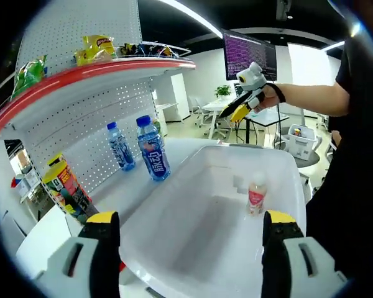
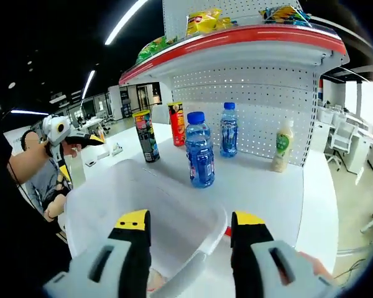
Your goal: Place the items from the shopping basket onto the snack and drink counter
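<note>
We see the white counter [image 2: 280, 180] under its red-edged shelf [image 2: 236, 38]. The white basket [image 1: 193, 230] sits on it, a small pink-labelled bottle [image 1: 256, 194] upright inside at 3 o'clock. Two blue bottles [image 1: 153, 148] stand at the basket's 10 o'clock. Our left gripper [image 1: 189, 239] and right gripper [image 2: 189, 239] hang spread, empty.

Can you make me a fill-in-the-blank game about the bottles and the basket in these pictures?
1. The small bottle with the pink label stands inside the white ____.
2. The two blue bottles stand on the white counter under the ____ shelf edge.
3. Both jaws of the right hand-held gripper have ____ tips.
4. The snack bags lie on the ____ shelf.

Missing words: basket; red; yellow; top
</note>
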`<state>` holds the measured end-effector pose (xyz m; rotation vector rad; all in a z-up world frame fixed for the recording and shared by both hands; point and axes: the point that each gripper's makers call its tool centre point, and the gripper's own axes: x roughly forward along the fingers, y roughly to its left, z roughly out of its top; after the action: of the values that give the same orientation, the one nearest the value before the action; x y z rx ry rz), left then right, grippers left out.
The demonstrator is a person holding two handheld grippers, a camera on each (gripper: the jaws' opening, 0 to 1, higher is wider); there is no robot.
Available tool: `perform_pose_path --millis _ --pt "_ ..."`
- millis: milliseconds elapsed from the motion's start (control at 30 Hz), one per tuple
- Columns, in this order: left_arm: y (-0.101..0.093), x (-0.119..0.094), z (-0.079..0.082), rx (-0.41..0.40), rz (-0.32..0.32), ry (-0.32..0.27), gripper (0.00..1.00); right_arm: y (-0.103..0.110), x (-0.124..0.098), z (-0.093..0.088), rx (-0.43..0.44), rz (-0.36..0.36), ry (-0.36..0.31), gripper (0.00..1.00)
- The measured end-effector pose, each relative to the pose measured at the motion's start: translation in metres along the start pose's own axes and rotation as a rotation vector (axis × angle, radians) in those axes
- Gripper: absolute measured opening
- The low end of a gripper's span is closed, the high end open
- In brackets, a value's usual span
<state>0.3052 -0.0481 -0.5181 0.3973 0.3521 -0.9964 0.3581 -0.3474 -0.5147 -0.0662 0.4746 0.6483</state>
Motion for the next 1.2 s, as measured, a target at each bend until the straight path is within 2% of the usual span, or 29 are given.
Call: perform_pose_path --millis 200,400,500,667,733,833,1033,1200 --pt "-0.014 -0.008 -0.005 -0.001 -0.011 0.001 0.95 0.003 -0.013 -0.014 0.017 -0.019 0.007 0.50" --pt "-0.025 -0.011 -0.017 0.006 -0.041 0.020 0.95 0.008 -0.019 -0.036 0.073 -0.037 0.002 0.50" --pt "-0.028 -0.015 -0.015 0.012 -0.053 0.026 0.95 0.012 -0.024 -0.040 0.092 -0.038 -0.013 0.50" --pt "-0.030 -0.021 -0.008 0.022 -0.046 0.003 0.94 0.011 -0.035 -0.053 0.102 -0.056 0.006 0.50" --pt "-0.030 -0.020 -0.008 0.019 -0.036 -0.006 0.94 0.011 -0.039 -0.054 0.115 -0.062 0.001 0.50" --pt "-0.033 -0.018 -0.013 0.015 -0.029 0.012 0.93 0.016 -0.047 -0.050 0.144 -0.060 -0.030 0.49" --pt "-0.050 -0.014 -0.011 0.024 -0.072 0.013 0.93 0.029 -0.058 -0.048 0.119 -0.056 -0.033 0.50" --pt "-0.052 -0.007 -0.012 0.041 -0.086 0.022 0.93 0.040 -0.062 -0.052 0.135 -0.027 -0.032 0.50"
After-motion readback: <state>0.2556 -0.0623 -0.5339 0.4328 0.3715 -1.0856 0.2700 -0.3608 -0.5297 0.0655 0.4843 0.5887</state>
